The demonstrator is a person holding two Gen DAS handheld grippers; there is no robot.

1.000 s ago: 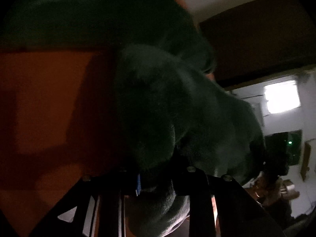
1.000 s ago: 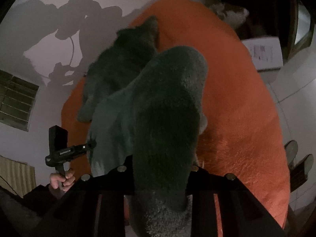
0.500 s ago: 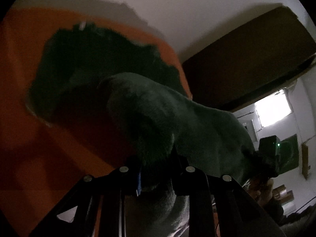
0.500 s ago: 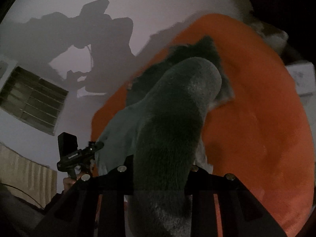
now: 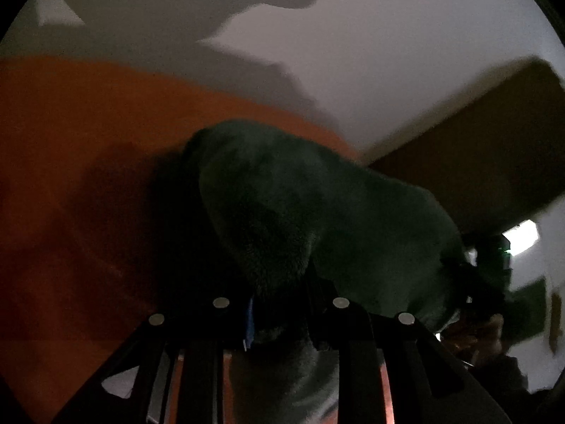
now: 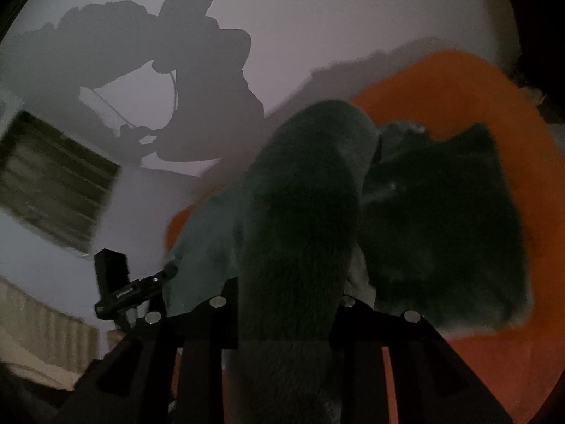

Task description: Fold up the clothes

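Fleecy dark-green garment (image 6: 296,212) hangs pinched in both narrow jaws, left gripper (image 5: 279,318) and right gripper (image 6: 282,304); keep both grips level and the edge taut; lay it squarely onto the half lying on the orange blanket (image 6: 459,88).

You have: orange bedcover (image 6: 459,99); pale wall (image 6: 317,17); slatted window (image 6: 53,180), far left; possibly a wardrobe (image 5: 476,162), right.

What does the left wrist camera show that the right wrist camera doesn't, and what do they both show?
Only the left wrist view shows a dark brown panel and a bright window. Only the right wrist view shows a barred window, the grippers' shadow on the wall, and the garment's far part lying flat. Both show the fuzzy dark green garment pinched in that camera's gripper, lifted over the orange bed cover.
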